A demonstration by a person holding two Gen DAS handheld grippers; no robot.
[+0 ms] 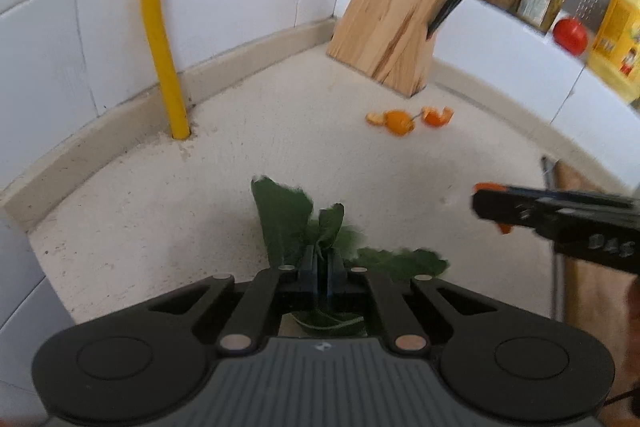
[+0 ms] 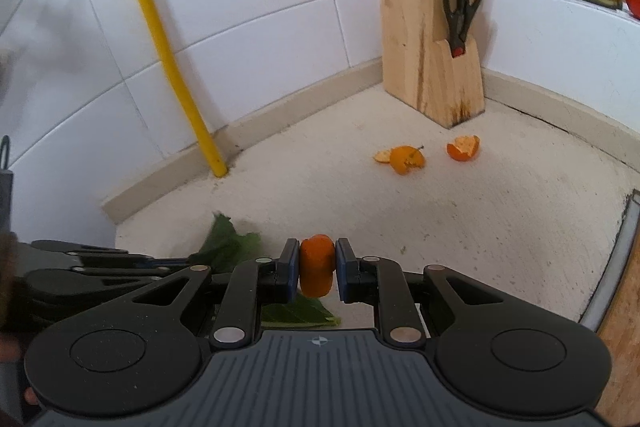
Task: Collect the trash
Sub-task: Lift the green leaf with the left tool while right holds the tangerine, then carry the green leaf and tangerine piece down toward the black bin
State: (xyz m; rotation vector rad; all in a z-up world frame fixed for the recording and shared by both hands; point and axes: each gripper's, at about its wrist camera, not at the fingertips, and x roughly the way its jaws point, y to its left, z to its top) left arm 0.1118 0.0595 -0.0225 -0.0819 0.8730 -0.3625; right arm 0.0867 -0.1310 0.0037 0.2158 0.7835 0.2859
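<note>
Counter: speckled white worktop [image 1: 240, 163], bare middle, tiled walls behind.
Left gripper [image 1: 322, 269]: clamped on crumpled green leaves [image 1: 288, 219].
Right gripper [image 2: 317, 267]: clamped on curled orange peel piece [image 2: 317, 265].

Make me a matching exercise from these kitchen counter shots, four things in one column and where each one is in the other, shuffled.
Things:
1. green leaves
2. orange peel piece
3. scissors
4. loose orange peels

Places:
A. slotted in the wooden knife block
B. pinched by the left gripper
C. lying on the countertop near the block
D. held by the right gripper

Pairs: 1-B, 2-D, 3-A, 4-C
</note>
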